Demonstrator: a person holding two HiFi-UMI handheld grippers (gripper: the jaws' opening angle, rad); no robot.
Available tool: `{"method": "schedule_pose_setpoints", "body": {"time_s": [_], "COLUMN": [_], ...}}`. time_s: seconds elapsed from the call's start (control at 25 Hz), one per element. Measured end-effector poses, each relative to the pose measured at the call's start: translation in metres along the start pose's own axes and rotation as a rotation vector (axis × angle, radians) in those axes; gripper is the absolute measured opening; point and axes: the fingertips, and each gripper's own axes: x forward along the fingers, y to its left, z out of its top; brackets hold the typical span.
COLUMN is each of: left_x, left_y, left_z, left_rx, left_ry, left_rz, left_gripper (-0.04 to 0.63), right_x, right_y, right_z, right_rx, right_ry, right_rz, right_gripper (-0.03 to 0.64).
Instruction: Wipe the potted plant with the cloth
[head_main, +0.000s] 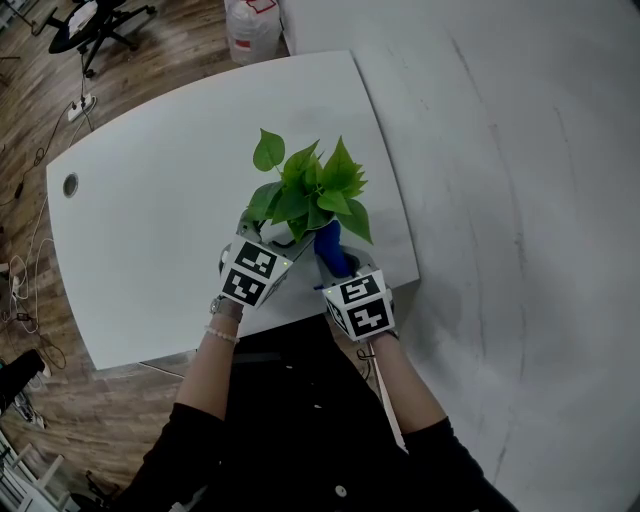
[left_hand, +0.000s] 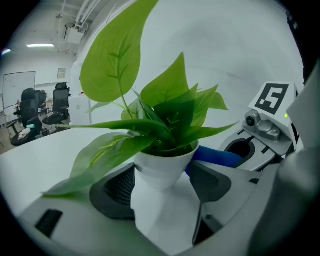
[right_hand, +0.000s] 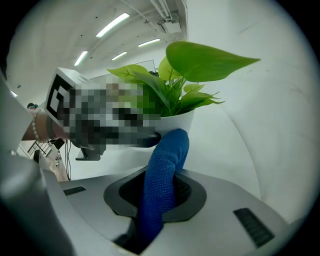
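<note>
Left gripper view puts the white pot (left_hand: 162, 167) of the potted plant (head_main: 310, 190) between the jaws of the left gripper (left_hand: 160, 189), both pads against its sides. It stands near the front edge of the counter (head_main: 150, 220). Our right gripper (right_hand: 156, 195) pinches the blue cloth (right_hand: 165, 160), whose free end rests against the pot just under the leaves (right_hand: 200, 62). We judge that a hard sideways rub could twist the smooth, tapered pot out of the pads and tip it. Rough dragging could also tear a leaf or pull the cloth from the jaws.
</note>
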Motion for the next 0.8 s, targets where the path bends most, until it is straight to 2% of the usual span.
{"method": "schedule_pose_setpoints", "body": {"time_s": [0.2, 0.36, 0.48, 0.64, 0.8], "left_x": [-0.001, -0.004, -0.004, -0.007, -0.009], "left_y": [0.001, -0.003, -0.001, -0.001, 0.0], "left_z": [-0.008, -0.013, -0.023, -0.025, -0.027], "left_rx": [0.05, 0.081, 0.092, 0.118, 0.131], "left_ry": [0.026, 0.041, 0.058, 0.066, 0.066], "left_rz": [-0.017, -0.032, -0.038, -0.053, -0.055], "left_gripper": [0.353, 0.351, 0.351, 0.35, 0.35], "right_x": [-0.01, -0.022, -0.025, -0.025, -0.02], "right_y": [-0.018, -0.049, -0.069, -0.078, -0.071], "right_z": [-0.003, 0.005, 0.023, 0.05, 0.076], "right_rx": [0.099, 0.235, 0.288, 0.243, 0.16], "right_ry": [-0.037, -0.114, -0.178, -0.246, -0.295], "right_rz": [0.0, -0.034, -0.044, -0.035, 0.028], "right_gripper": [0.1, 0.1, 0.1, 0.1, 0.1]}}
